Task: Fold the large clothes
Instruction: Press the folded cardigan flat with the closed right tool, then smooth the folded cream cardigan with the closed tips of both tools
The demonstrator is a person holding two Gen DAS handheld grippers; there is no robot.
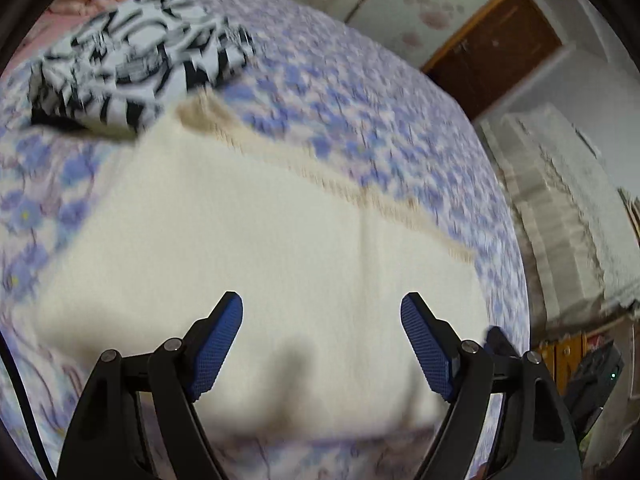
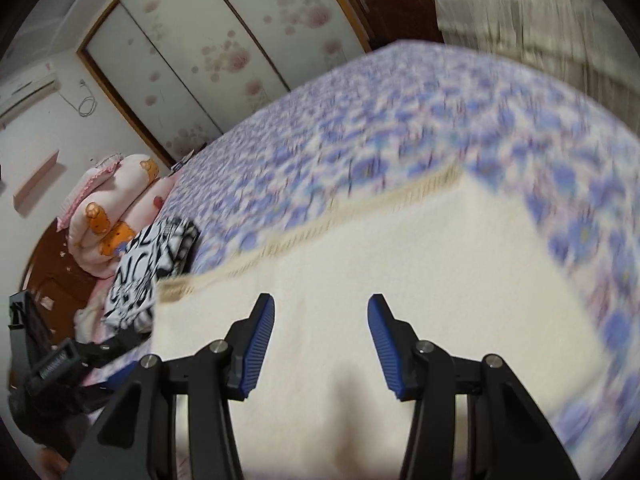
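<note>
a: where is the cream garment [image 1: 260, 248] lying?
b: it is lying flat on the floral bedsheet [image 1: 360, 92], fringed edge [image 1: 360, 196] far side, patterned clothes [image 1: 132, 64] beyond.
a: jaw condition?
b: left gripper [image 1: 322, 340] and right gripper [image 2: 321, 340] are both hovering wide apart, gripping nothing.
a: procedure?
b: pinching the near corners evenly is advisable, keeping the layers aligned.

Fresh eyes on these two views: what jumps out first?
A big cream cloth with a fringed edge lies spread on the purple flowered bedspread, filling both views. The left claw and right claw hang open above it. A black-and-white patterned garment sits beyond its far corner.
</note>
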